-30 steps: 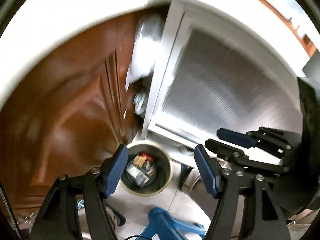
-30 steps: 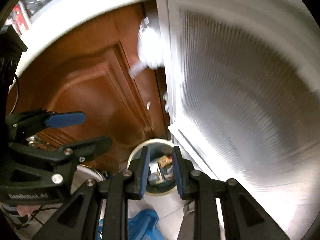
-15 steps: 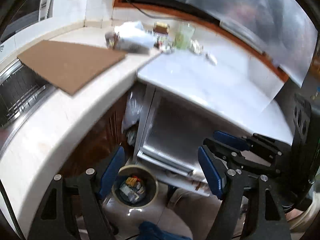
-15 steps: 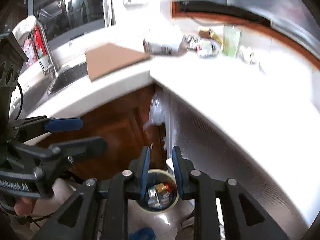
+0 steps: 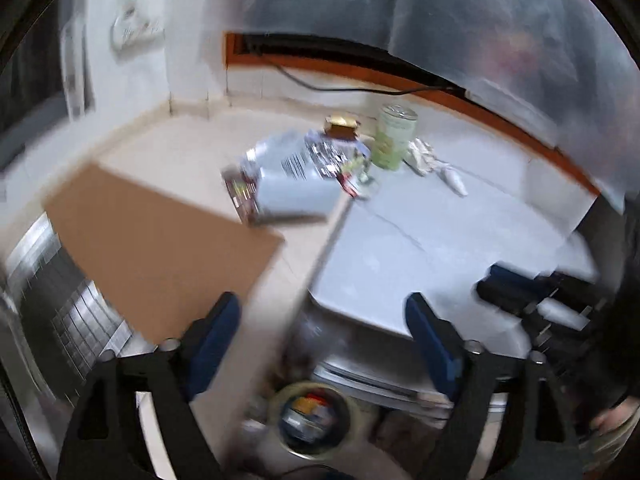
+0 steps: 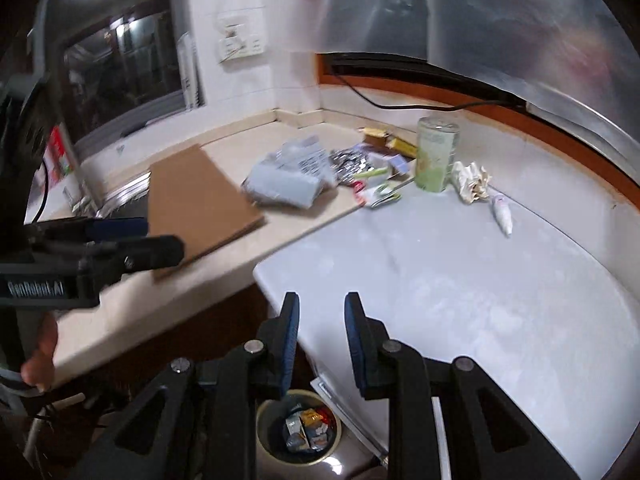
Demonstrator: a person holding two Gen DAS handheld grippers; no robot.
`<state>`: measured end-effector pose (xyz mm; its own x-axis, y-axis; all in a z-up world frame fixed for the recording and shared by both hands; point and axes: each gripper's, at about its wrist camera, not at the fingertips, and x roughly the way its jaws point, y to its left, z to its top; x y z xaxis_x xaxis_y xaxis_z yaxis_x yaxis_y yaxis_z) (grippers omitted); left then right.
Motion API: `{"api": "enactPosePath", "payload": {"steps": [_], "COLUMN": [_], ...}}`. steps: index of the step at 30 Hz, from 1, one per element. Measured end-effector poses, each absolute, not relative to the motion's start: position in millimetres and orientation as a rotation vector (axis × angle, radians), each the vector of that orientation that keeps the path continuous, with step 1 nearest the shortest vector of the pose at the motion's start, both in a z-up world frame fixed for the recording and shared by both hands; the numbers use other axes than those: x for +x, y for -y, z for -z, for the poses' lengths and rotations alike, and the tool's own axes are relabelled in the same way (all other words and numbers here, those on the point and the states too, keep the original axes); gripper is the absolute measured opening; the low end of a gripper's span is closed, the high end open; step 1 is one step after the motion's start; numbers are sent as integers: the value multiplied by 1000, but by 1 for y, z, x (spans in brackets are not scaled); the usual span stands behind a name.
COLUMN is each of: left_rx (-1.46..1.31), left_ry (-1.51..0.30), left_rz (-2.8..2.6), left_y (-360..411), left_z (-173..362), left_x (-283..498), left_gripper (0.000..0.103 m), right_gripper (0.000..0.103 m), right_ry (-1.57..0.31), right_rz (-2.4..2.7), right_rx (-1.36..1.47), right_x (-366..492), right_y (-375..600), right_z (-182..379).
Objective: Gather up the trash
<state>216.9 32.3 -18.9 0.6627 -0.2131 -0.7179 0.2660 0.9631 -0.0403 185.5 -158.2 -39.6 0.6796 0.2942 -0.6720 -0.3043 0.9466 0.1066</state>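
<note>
A pile of trash lies at the back of the counter: a grey plastic mailer bag (image 6: 286, 178) (image 5: 292, 184), foil and paper wrappers (image 6: 356, 164), a green can (image 6: 436, 156) (image 5: 394, 138), crumpled paper (image 6: 472, 180) and a small white tube (image 6: 502, 214). A round bin (image 6: 298, 432) (image 5: 312, 416) with trash inside stands on the floor below. My left gripper (image 5: 320, 348) is open and empty, above the counter edge. My right gripper (image 6: 322, 344) is empty, its jaws narrowly apart, above the bin.
A brown cardboard sheet (image 6: 192, 200) lies on the beige counter (image 6: 120, 320) next to a sink (image 5: 60, 300). A white appliance top (image 6: 460, 280) fills the right. A black cable (image 6: 400, 104) runs along the back wall.
Both grippers have risen and tilted up from the bin at floor level to above the counter; the trash pile has come into view. The jaws have kept their openings.
</note>
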Motion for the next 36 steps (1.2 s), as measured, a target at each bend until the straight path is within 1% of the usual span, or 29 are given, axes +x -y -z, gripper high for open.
{"api": "enactPosePath", "payload": {"steps": [2, 5, 12, 16, 20, 29, 30, 36], "left_rx": [191, 304, 319, 127, -83, -505, -539, -714], "left_ry": [-771, -768, -819, -909, -972, -1032, -1038, -1061], "left_rz": [249, 239, 261, 326, 278, 151, 134, 2], "left_y": [-25, -17, -16, -26, -39, -52, -53, -51], "left_z": [22, 34, 53, 59, 63, 70, 72, 87], "left_x": [234, 263, 314, 334, 346, 365, 367, 379], "left_gripper": [89, 89, 89, 89, 89, 88, 87, 86], "right_gripper": [24, 30, 30, 30, 30, 30, 30, 30], "right_ry": [-765, -794, -888, -895, -885, -870, -870, -866], "right_rz": [-336, -319, -302, -311, -316, -306, -304, -298], "right_rx": [17, 54, 141, 125, 123, 119, 123, 102], "right_x": [208, 238, 298, 312, 320, 342, 345, 368], "right_y": [166, 174, 187, 182, 179, 178, 179, 177], "right_z": [36, 38, 58, 63, 64, 63, 63, 61]}}
